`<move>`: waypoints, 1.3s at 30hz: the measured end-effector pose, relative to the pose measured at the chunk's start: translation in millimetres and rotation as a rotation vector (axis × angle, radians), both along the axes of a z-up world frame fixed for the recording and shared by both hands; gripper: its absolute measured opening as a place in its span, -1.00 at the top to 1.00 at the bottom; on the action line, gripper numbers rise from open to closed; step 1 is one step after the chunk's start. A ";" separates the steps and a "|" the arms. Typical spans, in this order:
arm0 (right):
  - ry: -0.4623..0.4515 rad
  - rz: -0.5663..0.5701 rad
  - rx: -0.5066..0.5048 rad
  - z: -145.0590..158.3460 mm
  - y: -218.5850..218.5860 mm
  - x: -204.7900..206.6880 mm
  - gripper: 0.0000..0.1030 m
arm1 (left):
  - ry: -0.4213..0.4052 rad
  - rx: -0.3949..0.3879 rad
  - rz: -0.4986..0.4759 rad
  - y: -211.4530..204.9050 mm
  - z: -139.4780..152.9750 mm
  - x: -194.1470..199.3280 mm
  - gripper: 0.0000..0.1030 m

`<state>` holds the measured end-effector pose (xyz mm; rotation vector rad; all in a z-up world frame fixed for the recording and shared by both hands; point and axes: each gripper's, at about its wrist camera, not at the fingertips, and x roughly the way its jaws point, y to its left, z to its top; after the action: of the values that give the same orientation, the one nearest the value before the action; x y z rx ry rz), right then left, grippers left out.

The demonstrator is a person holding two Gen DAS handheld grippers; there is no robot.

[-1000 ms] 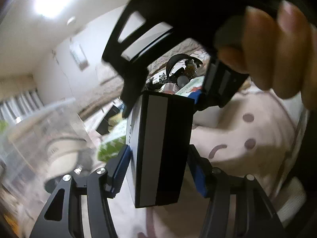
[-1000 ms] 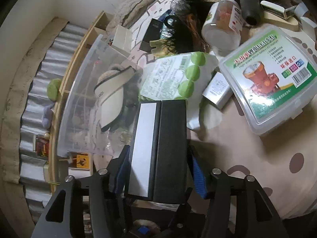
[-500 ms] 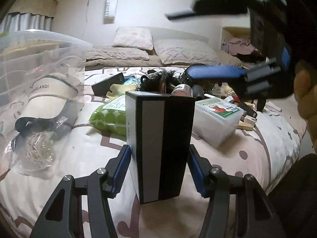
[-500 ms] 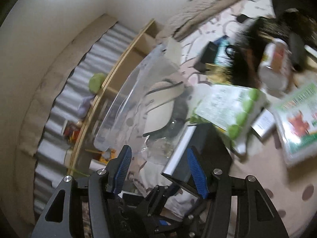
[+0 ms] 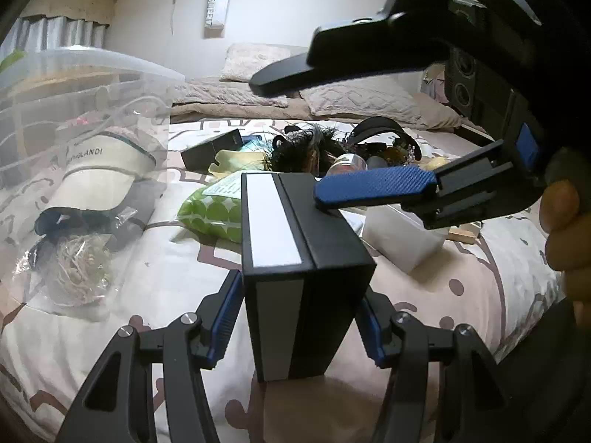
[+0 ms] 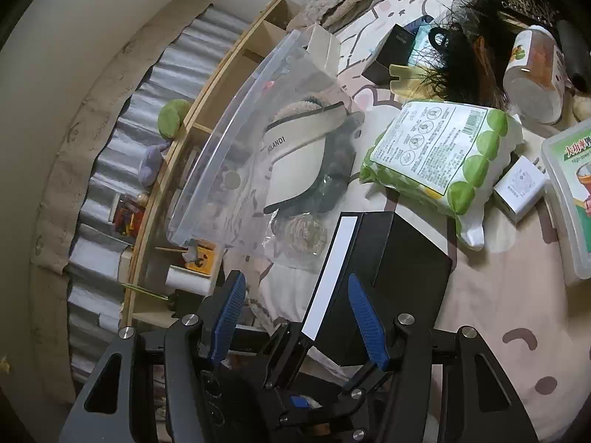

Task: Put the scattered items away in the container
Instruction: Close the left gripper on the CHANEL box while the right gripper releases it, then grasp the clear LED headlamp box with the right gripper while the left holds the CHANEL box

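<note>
Black box (image 5: 306, 258) | left gripper (image 5: 301, 317) jaws pinch it | right gripper (image 6: 297, 317) jaws spread, empty above it

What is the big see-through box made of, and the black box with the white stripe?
The see-through container looks like clear, glossy plastic: the hat inside shows through its wall and light glints on its rim. The black box, clamped in the left gripper, seems to be smooth matte cardboard with crisp folded edges, though coated plastic is possible.
</note>
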<state>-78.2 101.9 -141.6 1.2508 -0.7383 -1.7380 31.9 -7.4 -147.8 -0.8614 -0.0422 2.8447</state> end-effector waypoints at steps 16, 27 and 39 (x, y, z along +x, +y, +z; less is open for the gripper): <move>0.630 -0.442 0.332 46.4 104.0 41.1 -1.00 | -0.004 0.046 0.030 -9.7 2.3 -6.1 -0.08; 0.558 -0.408 0.674 -39.5 112.4 44.3 -1.00 | -0.013 0.045 0.034 -9.3 1.8 -7.3 -0.07; 0.629 -0.290 0.674 -50.2 97.4 26.3 -1.00 | -0.027 0.050 0.038 -10.8 -0.5 -9.1 -0.07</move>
<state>-51.8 199.3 -191.7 0.9164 0.0625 -2.5670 22.8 -18.2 -148.4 -0.8984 -0.1340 2.8536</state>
